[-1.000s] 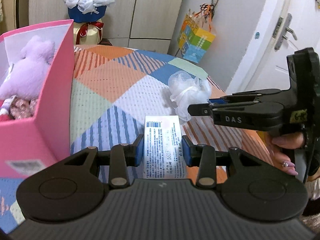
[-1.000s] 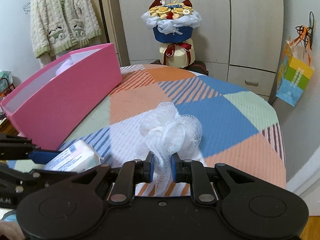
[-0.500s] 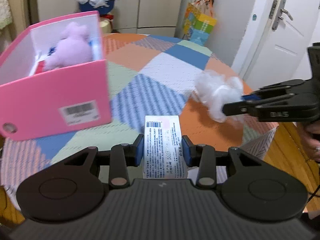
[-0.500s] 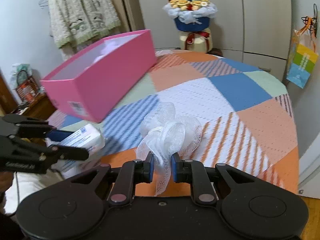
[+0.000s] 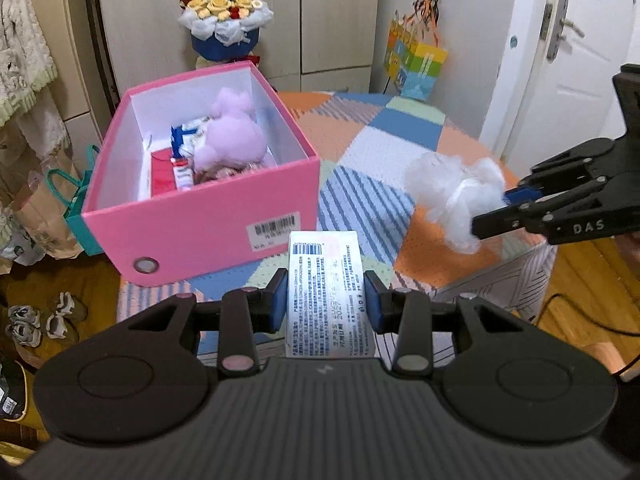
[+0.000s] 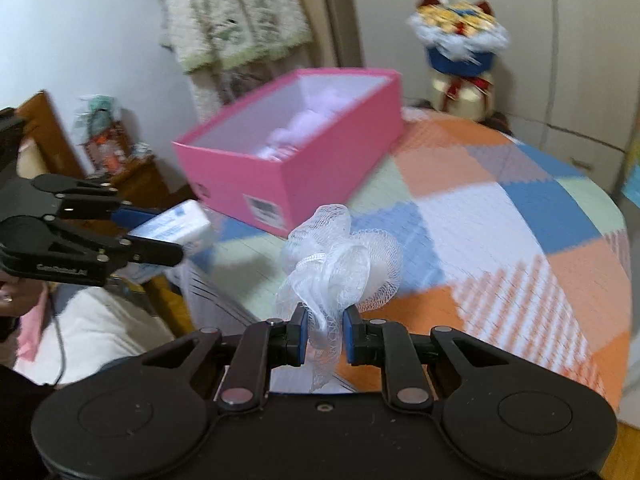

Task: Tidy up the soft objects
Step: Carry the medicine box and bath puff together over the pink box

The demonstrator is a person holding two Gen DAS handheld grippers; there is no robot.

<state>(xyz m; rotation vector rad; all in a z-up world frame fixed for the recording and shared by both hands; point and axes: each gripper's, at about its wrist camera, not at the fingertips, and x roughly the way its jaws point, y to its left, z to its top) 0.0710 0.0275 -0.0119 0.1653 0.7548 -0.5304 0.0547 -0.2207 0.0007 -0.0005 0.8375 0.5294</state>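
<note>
Holding a tissue pack (image 5: 328,280) in left fingers (image 5: 280,300), a mesh puff (image 6: 340,260) in right fingers (image 6: 298,328), pink box (image 5: 208,220) ahead, nearer the left.

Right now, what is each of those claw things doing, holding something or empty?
Left gripper: closed on a white tissue pack.
Right gripper: closed on a white mesh puff.

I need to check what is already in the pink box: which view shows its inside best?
The left wrist view: it looks down into the box at the purple plush and packets. The right wrist view shows the box blurred and side-on, with only a pale plush shape inside.
</note>
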